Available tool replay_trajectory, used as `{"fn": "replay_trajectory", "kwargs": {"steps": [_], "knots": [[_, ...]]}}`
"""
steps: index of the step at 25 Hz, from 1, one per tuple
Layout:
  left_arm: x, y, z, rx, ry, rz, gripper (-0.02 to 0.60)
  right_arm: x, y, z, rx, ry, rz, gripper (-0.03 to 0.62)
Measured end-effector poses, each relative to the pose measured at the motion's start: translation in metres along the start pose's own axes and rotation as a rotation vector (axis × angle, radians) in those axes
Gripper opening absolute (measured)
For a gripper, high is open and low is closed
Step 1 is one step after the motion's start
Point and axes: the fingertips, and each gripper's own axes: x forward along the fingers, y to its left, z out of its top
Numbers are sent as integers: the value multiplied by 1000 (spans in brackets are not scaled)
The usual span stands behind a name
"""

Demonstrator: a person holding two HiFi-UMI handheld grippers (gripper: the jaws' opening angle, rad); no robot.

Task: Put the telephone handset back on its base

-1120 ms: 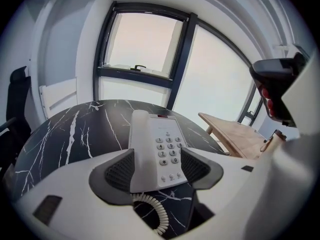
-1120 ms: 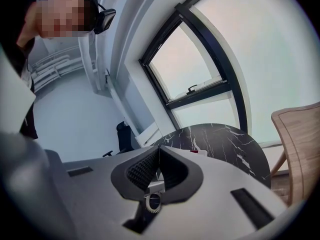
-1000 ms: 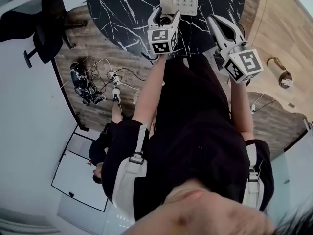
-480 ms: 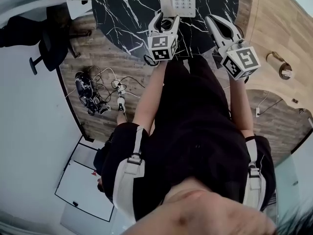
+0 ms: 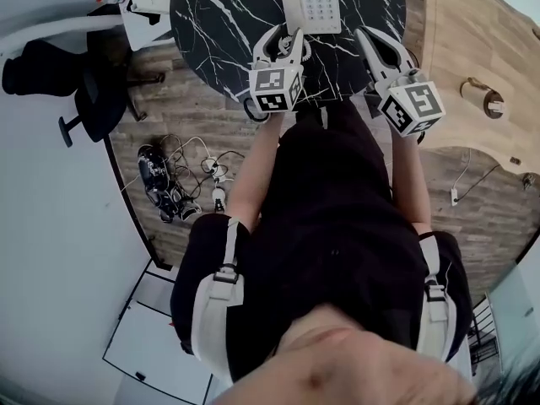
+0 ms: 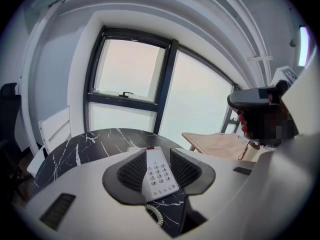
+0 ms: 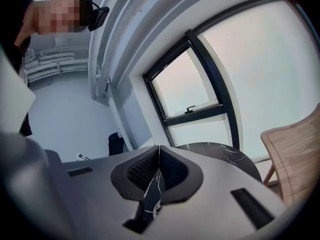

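Only the view from the left claw [image 6: 159, 152] shows its jaws closing, with the telephone [image 6: 160, 175] in the gap. The right claw [image 7: 158, 149] is pressed together. Left of the telephone the table [image 5: 221, 13] is bare.

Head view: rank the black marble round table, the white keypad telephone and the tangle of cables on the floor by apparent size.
1. black marble round table
2. tangle of cables on the floor
3. white keypad telephone, cropped at the top

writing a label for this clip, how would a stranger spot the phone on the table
Find the round black marble table with white veins. Near its front edge lies a flat white plastic telephone. Its grid of small buttons and coiled white cord mark it out.
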Motion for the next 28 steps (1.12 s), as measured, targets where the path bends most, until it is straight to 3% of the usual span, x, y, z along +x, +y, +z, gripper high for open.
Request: {"fn": "replay_trajectory", "kwargs": {"steps": [9, 18, 28], "knots": [[-55, -2, 54, 80, -137, -79, 78, -17, 31, 14, -51, -88, -61, 29], [-107, -9, 118, 105, -291, -146, 57, -36, 51, 38, -120, -162, -90, 30], [-144, -12, 140, 161, -331, -198, 53, -56, 68, 56, -164, -203, -118, 29]]}}
